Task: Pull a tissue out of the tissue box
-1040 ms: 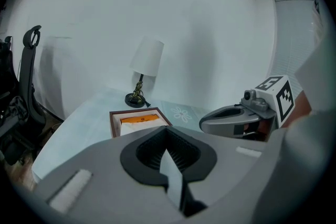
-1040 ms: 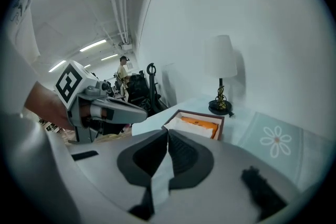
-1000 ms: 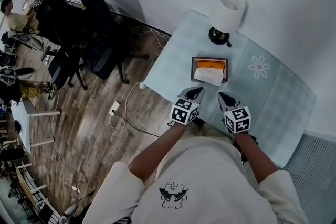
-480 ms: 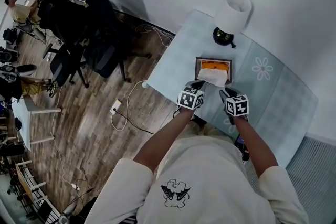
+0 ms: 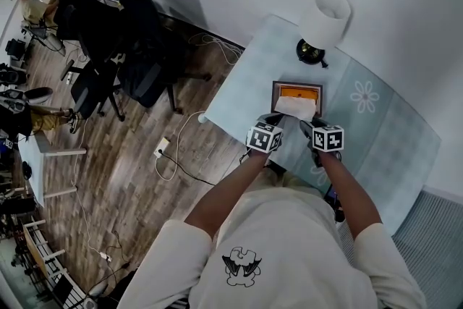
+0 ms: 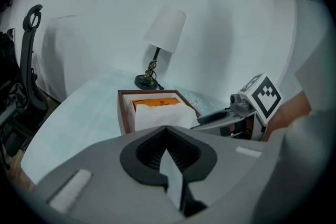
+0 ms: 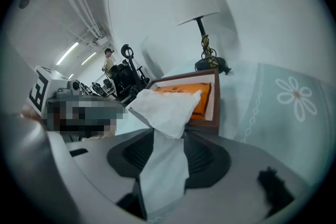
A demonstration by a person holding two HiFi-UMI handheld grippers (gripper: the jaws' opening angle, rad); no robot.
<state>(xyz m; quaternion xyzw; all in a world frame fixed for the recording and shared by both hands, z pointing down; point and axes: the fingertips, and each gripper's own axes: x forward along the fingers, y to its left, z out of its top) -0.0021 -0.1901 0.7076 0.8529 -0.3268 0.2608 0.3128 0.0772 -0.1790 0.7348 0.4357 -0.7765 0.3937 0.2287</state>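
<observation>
Both tools have come down and forward from the counter's near edge since the earlier frames, and they now sit just short of the tissue box (image 5: 275, 94). The left tool (image 5: 275, 116) is by the box's near left corner, its jaws pressed together with nothing between them. The right tool (image 5: 304, 125) is by the near right corner. Its jaws are opening, and the loose end of the tissue (image 5: 295, 107) droops between them without being pinched. The tissue stands up, crumpled and white, from an orange pack inside the dark wooden box. The box rests on the pale blue counter (image 5: 391, 148), roughly midway between the near edge and the far edge. A lamp (image 5: 323, 18) with a white shade stands behind it at the far edge. A white flower is printed on the counter's cloth to the right of the box.
</observation>
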